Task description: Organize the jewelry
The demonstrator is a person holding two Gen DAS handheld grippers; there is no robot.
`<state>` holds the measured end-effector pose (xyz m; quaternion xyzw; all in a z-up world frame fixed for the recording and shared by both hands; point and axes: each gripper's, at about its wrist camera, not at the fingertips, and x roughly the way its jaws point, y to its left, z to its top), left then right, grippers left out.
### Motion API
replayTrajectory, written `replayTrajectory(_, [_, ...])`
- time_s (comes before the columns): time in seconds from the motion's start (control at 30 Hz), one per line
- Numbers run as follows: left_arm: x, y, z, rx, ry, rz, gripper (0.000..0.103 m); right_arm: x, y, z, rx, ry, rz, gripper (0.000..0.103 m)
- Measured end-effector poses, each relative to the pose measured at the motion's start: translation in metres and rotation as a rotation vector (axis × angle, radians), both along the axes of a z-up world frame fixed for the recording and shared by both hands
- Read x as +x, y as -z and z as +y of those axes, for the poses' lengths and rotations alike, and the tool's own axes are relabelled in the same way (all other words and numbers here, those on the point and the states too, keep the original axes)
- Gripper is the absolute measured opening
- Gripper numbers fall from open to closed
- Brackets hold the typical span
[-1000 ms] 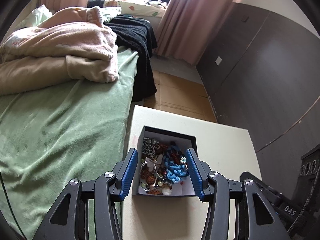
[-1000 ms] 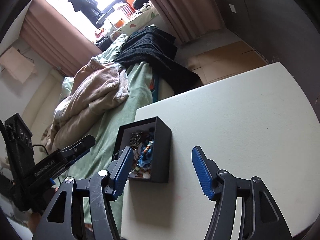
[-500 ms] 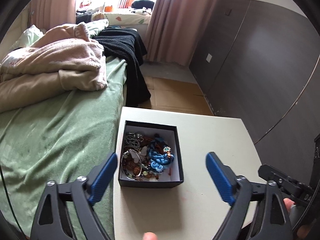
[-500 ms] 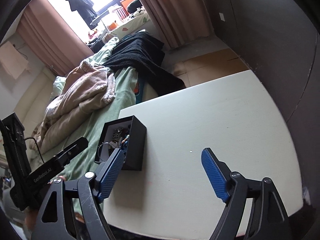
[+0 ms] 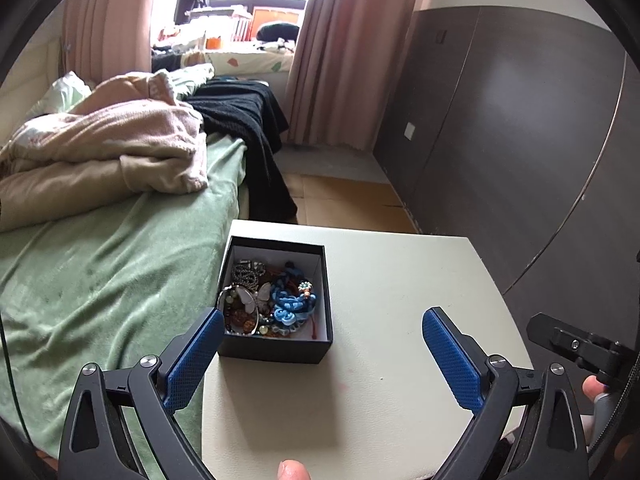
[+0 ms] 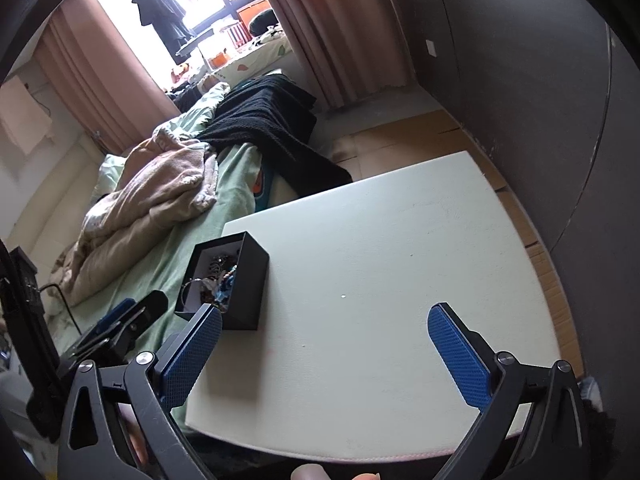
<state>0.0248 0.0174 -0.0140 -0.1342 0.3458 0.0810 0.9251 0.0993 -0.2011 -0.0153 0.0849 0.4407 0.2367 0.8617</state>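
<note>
Both grippers held spread above the tabletop, with the open jewelry box at its left edge.

The left gripper (image 5: 320, 344) points downward over the near part of the white tabletop (image 5: 400, 280); its jaws have just been opening and now stand wide apart with nothing between them, the left blue pad (image 5: 194, 360) just beside the near left corner of the black box (image 5: 276, 350). The box sits upright beside the green bed (image 5: 100, 280) and holds a tangle of jewelry (image 5: 272, 296), including a blue braided piece. The right gripper (image 6: 324, 352) is tilted downward over bare tabletop to the right of the box; its jaws have also just been opening, are fully spread, and grip nothing. A fingertip (image 5: 294, 470) shows at the lower edge of the left wrist view.
</note>
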Motion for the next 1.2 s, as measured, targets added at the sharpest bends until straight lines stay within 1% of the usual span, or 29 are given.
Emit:
replayTrajectory(0.07, [-0.003, 0.000, -0.007, 0.005, 0.005, -0.006, 0.099, -0.001, -0.001, -0.002, -0.004, -0.005, -0.004, 0.103])
replayTrajectory(0.23, [-0.006, -0.006, -0.027, 0.058, 0.040, -0.033, 0.099, -0.008, -0.003, -0.004, -0.037, -0.027, -0.031, 0.103])
replayTrajectory(0.33, [-0.010, -0.009, -0.030, 0.078, 0.023, -0.054, 0.099, -0.011, -0.003, -0.005, -0.036, -0.043, -0.031, 0.103])
replayTrajectory(0.47, [-0.012, -0.011, -0.031, 0.081, 0.021, -0.063, 0.099, -0.015, -0.005, -0.010, -0.043, -0.036, -0.041, 0.103])
replayTrajectory(0.67, [-0.016, -0.017, -0.027, 0.076, -0.016, -0.093, 0.099, -0.019, -0.011, -0.013, -0.058, -0.035, -0.059, 0.103])
replayTrajectory(0.8, [-0.015, -0.014, -0.025, 0.082, -0.032, -0.084, 0.099, -0.019, -0.013, -0.014, -0.050, -0.035, -0.057, 0.103])
replayTrajectory(1.2, [-0.016, -0.015, -0.027, 0.093, -0.033, -0.086, 0.099, -0.022, -0.019, -0.014, -0.054, -0.041, -0.076, 0.103])
